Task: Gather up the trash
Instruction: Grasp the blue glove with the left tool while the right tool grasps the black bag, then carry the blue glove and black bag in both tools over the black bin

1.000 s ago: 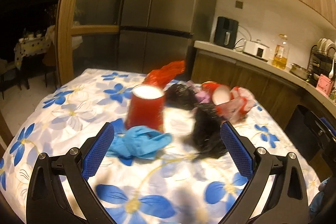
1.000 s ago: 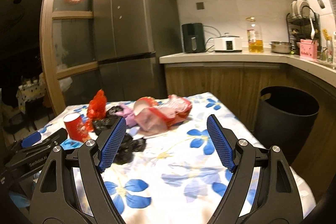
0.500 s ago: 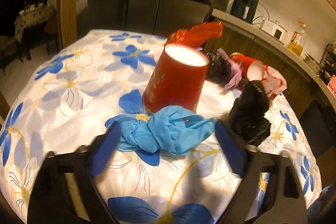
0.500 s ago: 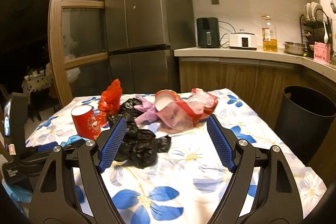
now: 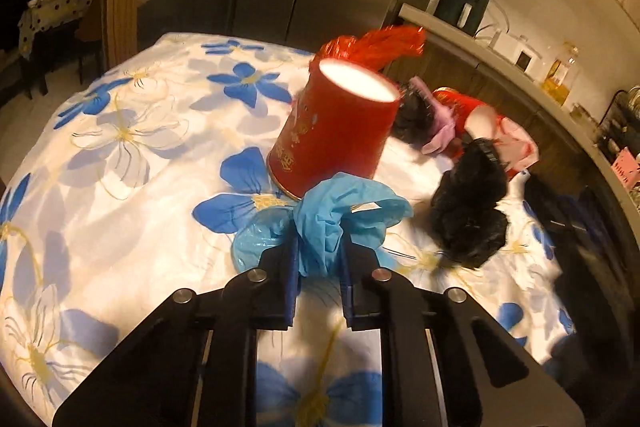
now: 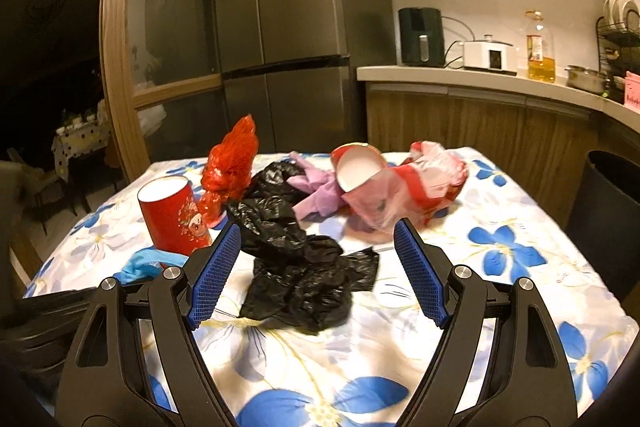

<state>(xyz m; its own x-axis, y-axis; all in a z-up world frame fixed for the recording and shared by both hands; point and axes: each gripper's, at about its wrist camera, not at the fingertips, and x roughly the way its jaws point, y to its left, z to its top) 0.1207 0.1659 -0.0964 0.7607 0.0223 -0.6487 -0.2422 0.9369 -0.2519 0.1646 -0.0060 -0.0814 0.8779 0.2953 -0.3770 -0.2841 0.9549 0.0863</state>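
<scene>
My left gripper [image 5: 319,259] is shut on a crumpled blue plastic bag [image 5: 328,219] lying on the flowered tablecloth, just in front of an upright red paper cup [image 5: 336,135]. My right gripper [image 6: 316,267] is open, its jaws either side of a crumpled black plastic bag [image 6: 296,267] and not touching it. The black bag [image 5: 468,211] also shows in the left wrist view. Behind lie a red mesh bag [image 6: 230,163], a purple wrapper [image 6: 316,187], a tipped red cup [image 6: 358,167] and a pink-and-red plastic bag [image 6: 416,187]. The blue bag [image 6: 144,261] and red cup [image 6: 174,215] show at the left in the right wrist view.
A black trash bin [image 6: 604,219] stands on the floor right of the table [image 6: 520,267]. A fridge [image 6: 280,27] and a wooden door frame [image 6: 116,47] stand behind. A kitchen counter [image 6: 480,79] carries an air fryer, cooker and oil bottle.
My left gripper moved forward and down and closed on the blue bag. My right gripper moved closer to the black bag and stayed open.
</scene>
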